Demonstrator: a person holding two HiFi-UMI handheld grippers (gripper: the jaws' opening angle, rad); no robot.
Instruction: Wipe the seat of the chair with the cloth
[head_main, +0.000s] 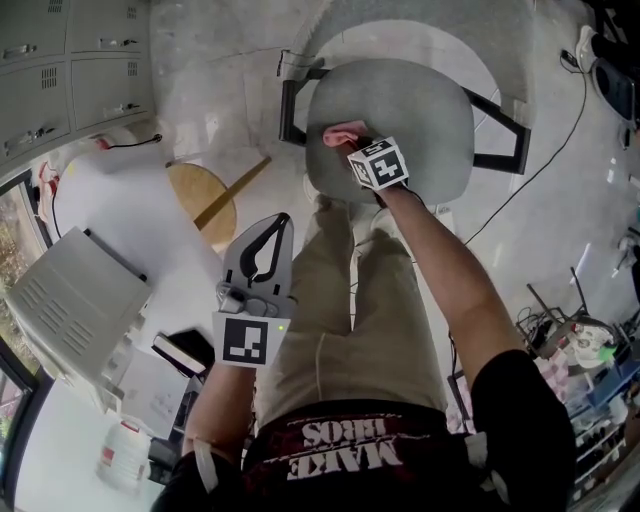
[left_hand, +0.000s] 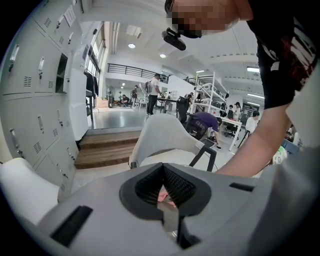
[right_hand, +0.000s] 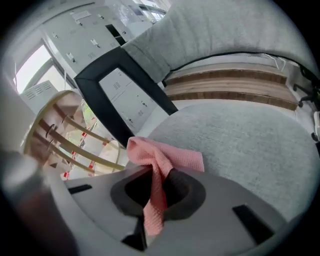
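- Out toward 12 o'clock in the head view with the right gripper (head_main: 352, 143), arm stretched long, right down on the grey chair seat (head_main: 425, 95).
- Pinching the pink cloth (right_hand: 161, 159) hard there: jaws closed on the fabric, nothing but the weave between them.
- Along the cloth's long axis in the right gripper view, running 6 to 12 o'clock: short tail poking out below the jaws at 6, then a narrow twisted strip climbing up through them.
- Up top, flopping the free end over toward 3 o'clock, spread flat and lying on the upholstery.
- From the head view, bunched up at about 10 o'clock from the marker cube (head_main: 378, 163), on the near left part of the seat, close to the front edge.
- Back at 7 o'clock, well apart from the chair, with the left gripper (head_main: 280, 225), hovering over the left thigh and pointing roughly to 1 o'clock.
- Jaws pressed together at the tips there, gripping nothing.
- Around the seat: black armrests (head_main: 503, 135) at 3 and 9 o'clock, a round wooden stool (head_main: 195, 195) at 8 o'clock, grey lockers (head_main: 70, 60) off at 10.
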